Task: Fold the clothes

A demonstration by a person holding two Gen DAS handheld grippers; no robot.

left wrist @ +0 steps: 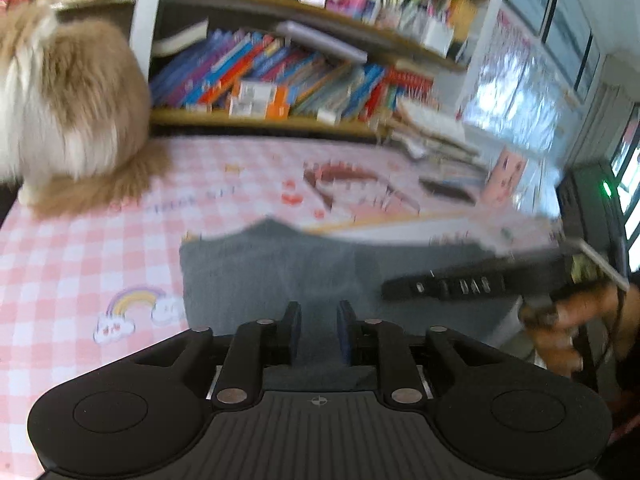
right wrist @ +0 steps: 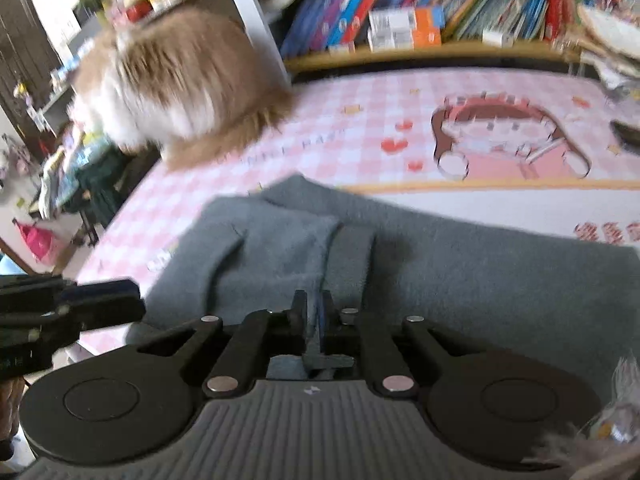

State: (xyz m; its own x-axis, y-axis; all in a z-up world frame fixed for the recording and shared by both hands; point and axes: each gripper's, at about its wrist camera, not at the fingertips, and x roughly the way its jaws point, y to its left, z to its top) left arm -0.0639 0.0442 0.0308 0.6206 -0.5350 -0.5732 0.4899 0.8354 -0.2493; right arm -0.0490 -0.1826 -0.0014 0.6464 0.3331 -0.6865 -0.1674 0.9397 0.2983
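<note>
A fold of the grey garment (right wrist: pixel 460 276) is pinched between the nearly closed fingers of the right gripper (right wrist: pixel 315 314), with cloth bunched behind the pads. The left gripper (left wrist: pixel 319 320) is held with its jaws parted over the same garment; nothing is seen between them. The garment is spread at the near edge of a table covered by a pink-and-white checked cloth (left wrist: pixel 80 256), printed with a rainbow (left wrist: pixel 134 300), small hearts and a cartoon girl (right wrist: pixel 508 136). At the far left corner of the cloth, a fluffy tan-and-white cat (left wrist: pixel 68 108) is seated, well apart from the garment. Behind the table, shelves packed with coloured books (left wrist: pixel 280 76) are seen. To the right, bright windows (left wrist: pixel 560 28) are visible, though blurred.
</note>
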